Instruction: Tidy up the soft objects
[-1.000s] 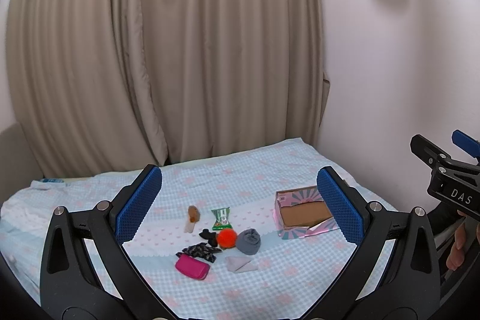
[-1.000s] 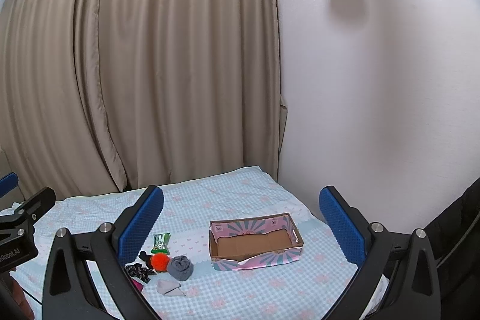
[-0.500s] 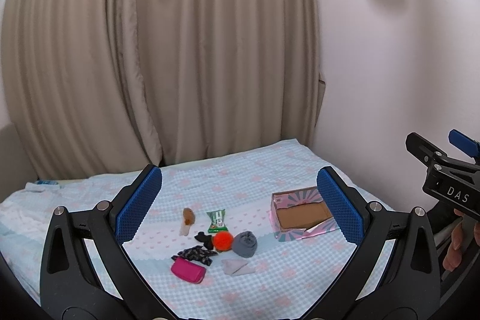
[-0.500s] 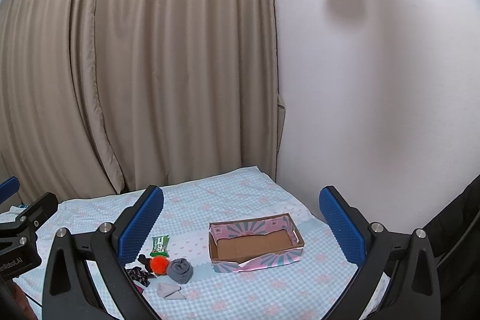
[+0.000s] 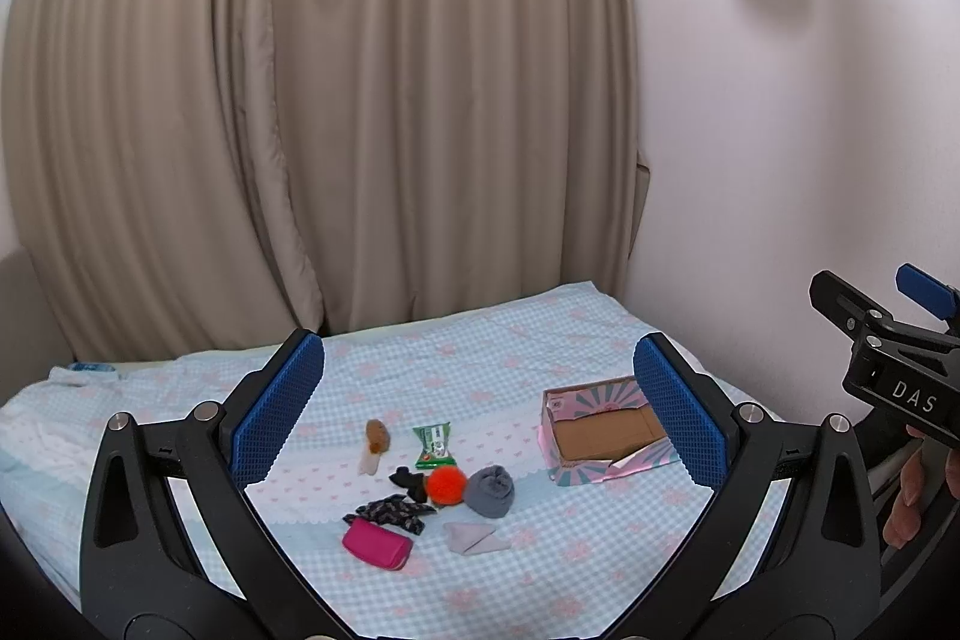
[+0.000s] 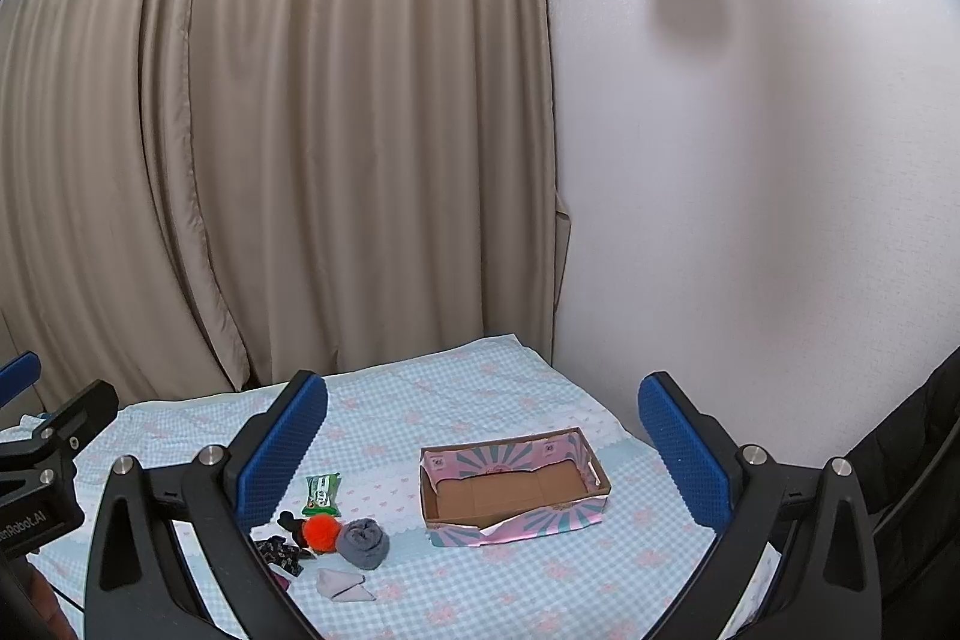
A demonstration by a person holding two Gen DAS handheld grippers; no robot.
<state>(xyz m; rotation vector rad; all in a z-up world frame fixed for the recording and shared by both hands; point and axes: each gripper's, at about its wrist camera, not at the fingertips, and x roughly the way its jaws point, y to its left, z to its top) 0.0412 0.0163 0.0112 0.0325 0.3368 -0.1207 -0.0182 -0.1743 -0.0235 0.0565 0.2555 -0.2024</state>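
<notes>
Small items lie clustered on the checked bedspread point(image 5: 480, 358): an orange pom-pom point(image 5: 446, 484) point(image 6: 321, 532), a rolled grey sock point(image 5: 489, 491) point(image 6: 362, 542), a folded pale cloth point(image 5: 473, 537) point(image 6: 343, 586), a dark patterned fabric piece point(image 5: 391, 513) point(image 6: 279, 551), a pink pouch point(image 5: 376, 551), a green snack packet point(image 5: 434, 445) point(image 6: 322, 493) and a brown plush point(image 5: 377, 437). An open pink cardboard box point(image 5: 603, 430) point(image 6: 510, 487) stands to their right. My left gripper point(image 5: 480, 430) and right gripper point(image 6: 483, 451) both hover well above the bed, open and holding nothing.
Beige curtains point(image 5: 312, 100) hang behind the bed and a white wall point(image 6: 750, 160) runs along its right side. A person's fingers point(image 5: 906, 508) hold the right gripper's handle at the right edge of the left wrist view.
Both views have shifted slightly; the items sit a little higher in the left wrist view. Both grippers stay open and nothing on the bed has moved.
</notes>
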